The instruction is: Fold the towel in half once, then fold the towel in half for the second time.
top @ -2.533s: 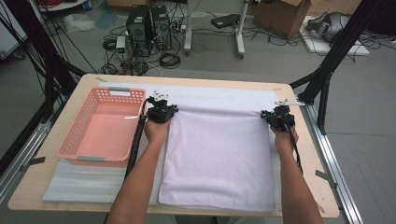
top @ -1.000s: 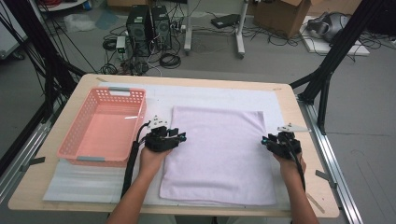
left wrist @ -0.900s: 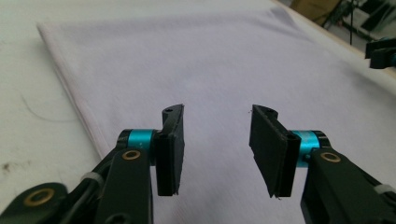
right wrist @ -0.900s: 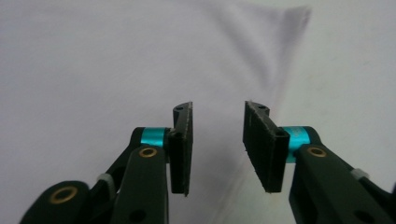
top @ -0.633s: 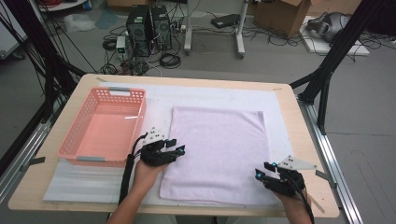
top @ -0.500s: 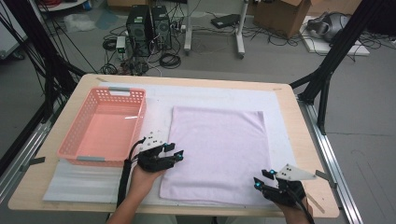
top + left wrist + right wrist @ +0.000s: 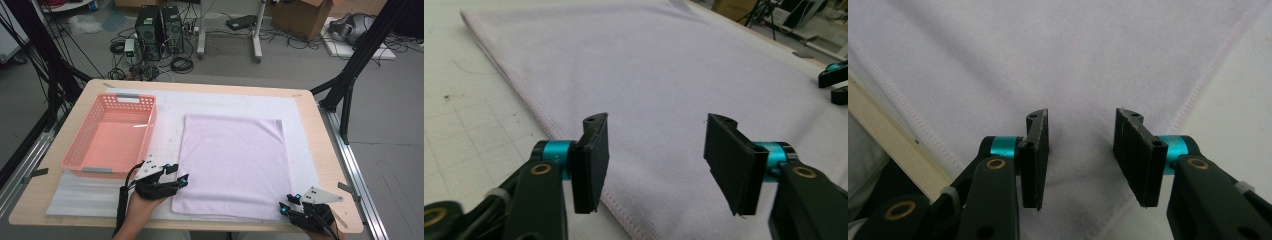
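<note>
Both tools have drawn back from the towel's far corners to its near corners; left tool [image 7: 179, 178] open at the near-left corner, right tool [image 7: 288, 206] open over the near-right. Right gripper view shows the stitched hem and the worktop [image 7: 893, 130] edge; towel [image 7: 232, 162] lies flat, pale lilac, beside the pink basket [image 7: 112, 137].

Your left hand [image 7: 141, 206] comes in from the bottom edge, holding the black two-jaw left gripper with teal joints [image 7: 179, 179], jaws spread wide apart with nothing between them. Your right hand sits low at the bottom right corner, mostly cut off, so its pose is hard to judge. Its black two-jaw right gripper with teal joints [image 7: 283, 210] also stands parted, empty.
</note>
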